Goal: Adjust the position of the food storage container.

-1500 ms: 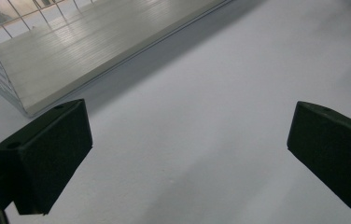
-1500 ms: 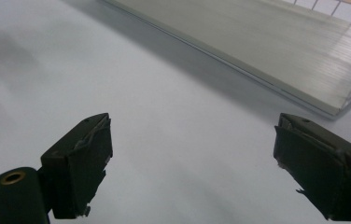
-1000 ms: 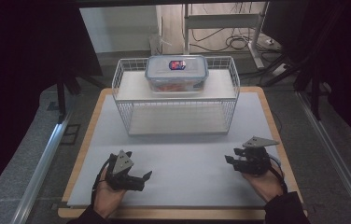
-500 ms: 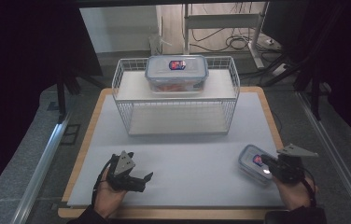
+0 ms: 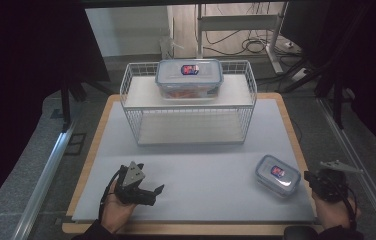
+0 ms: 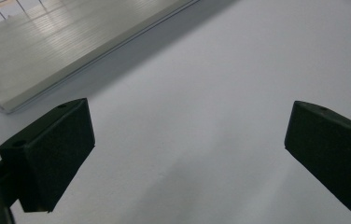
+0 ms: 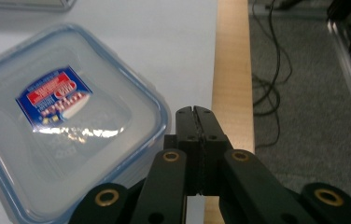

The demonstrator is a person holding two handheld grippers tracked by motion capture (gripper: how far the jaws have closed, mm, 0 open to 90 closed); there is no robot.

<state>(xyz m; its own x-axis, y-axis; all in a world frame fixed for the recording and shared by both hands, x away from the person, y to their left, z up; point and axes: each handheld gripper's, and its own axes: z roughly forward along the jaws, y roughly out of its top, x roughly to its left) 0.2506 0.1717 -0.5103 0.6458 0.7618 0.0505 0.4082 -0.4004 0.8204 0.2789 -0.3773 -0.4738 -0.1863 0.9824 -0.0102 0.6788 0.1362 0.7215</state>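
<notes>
Worktop (image 5: pixel 201 175) — pale grey mat on a wood-edged board; its near edge is cut off by the bottom of the high view. White wire rack (image 5: pixel 188 107) stands at the far middle of the mat, two shelves; its lower shelf shows as a pale slab at the top left of the left gripper view, cropped. Large clear container (image 5: pixel 189 78) with a blue-rimmed lid sits on the rack's top shelf; contents reddish, not clear what. Small clear container (image 5: pixel 277 175), same lid and red-blue label, lies on the mat near the right front corner; its near corner is hidden behind the right gripper's linkage in the right gripper view, label text blurred. Left gripper (image 5: pixel 148 194) rests low over the mat at front left, held from below by the left hand (image 5: pixel 116 210), jaws set wide apart with bare mat between them. Right gripper (image 7: pixel 196 114) sits at the mat's right edge, just beside the small container — jaws pressed together, nothing between them; right hand (image 5: pixel 333 212) partly cut off at the frame bottom.
</notes>
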